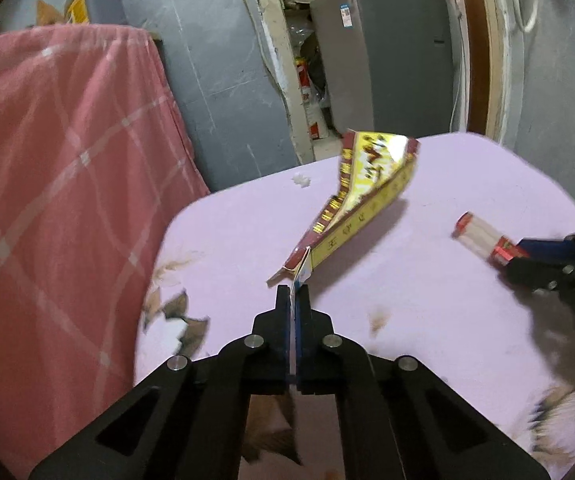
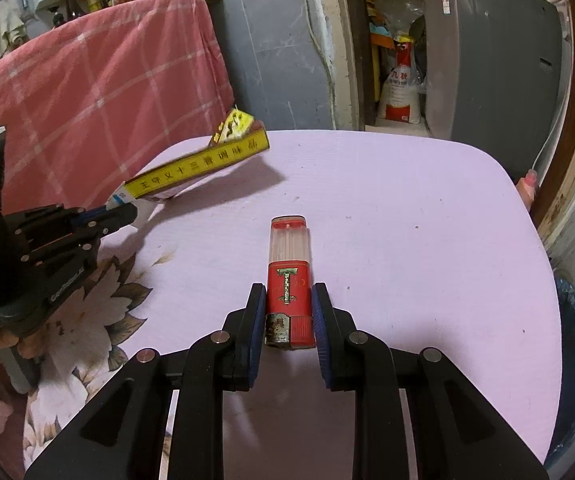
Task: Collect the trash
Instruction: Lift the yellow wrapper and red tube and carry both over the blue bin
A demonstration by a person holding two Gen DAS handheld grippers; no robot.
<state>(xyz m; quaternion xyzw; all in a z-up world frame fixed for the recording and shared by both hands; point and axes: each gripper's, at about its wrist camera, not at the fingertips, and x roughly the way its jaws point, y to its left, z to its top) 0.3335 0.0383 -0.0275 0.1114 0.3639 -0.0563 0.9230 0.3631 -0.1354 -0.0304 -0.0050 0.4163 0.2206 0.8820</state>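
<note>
Right tongs [image 2: 287,304] sit part open, pads either side of the red tube's [image 2: 289,280] near end; whether they press it, I cannot tell. The tube lies flat on the lilac surface [image 2: 427,220], long axis pointing straight away. Left tongs [image 1: 293,296] are clamped on the yellow carton's [image 1: 361,184] near corner, carton lifted off the surface, angling up and away, rightward. Behind, pink cloth [image 1: 59,160].
</note>
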